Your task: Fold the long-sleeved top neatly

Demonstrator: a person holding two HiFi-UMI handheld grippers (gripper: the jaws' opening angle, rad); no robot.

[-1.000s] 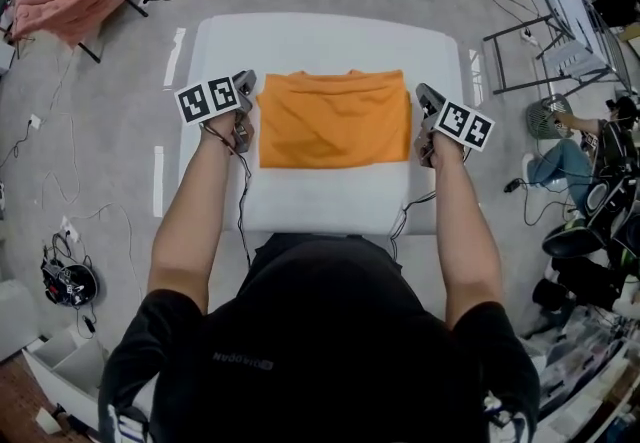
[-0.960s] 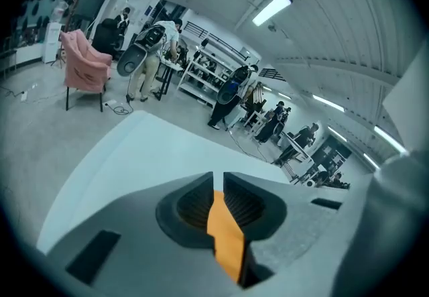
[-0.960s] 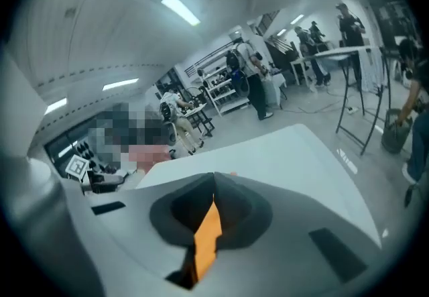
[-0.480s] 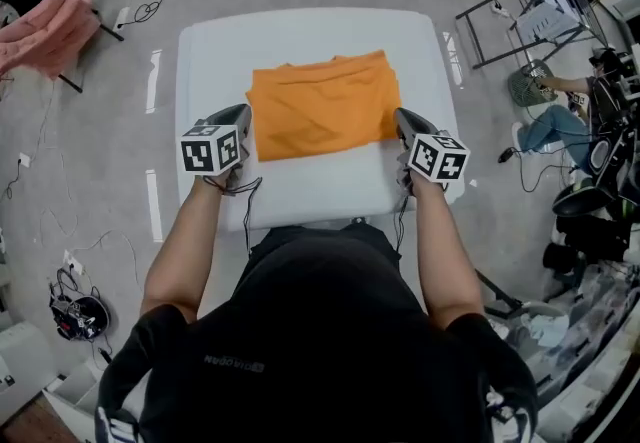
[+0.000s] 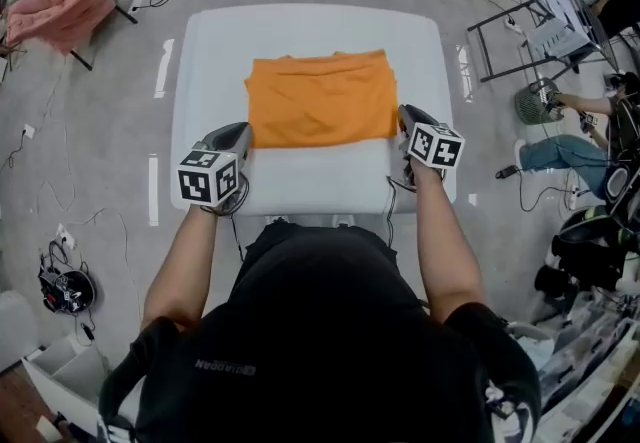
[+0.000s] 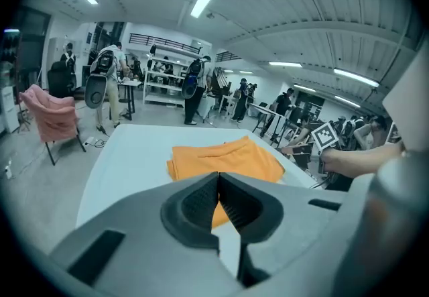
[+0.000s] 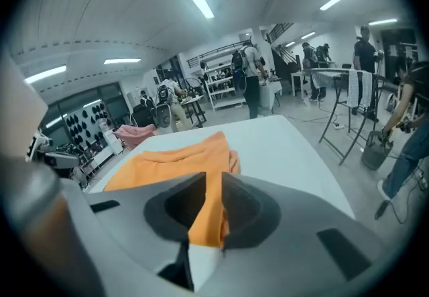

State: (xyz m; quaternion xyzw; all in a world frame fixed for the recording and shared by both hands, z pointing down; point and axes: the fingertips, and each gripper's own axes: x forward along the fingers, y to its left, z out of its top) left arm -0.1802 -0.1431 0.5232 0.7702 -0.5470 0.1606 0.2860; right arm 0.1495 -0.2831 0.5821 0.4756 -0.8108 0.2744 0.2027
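Folded orange top [image 5: 320,99]; L tool [image 5: 243,129] closed, empty; R tool [image 5: 403,112] newly ajar, empty.

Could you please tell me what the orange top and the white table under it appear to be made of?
The orange top looks like a soft knit fabric, perhaps cotton jersey: it is matte, with gentle creases and limp, layered edges. The table has a smooth white surface with rounded corners and a faint sheen. Whether that is plastic, vinyl or a taut cover cannot be told.
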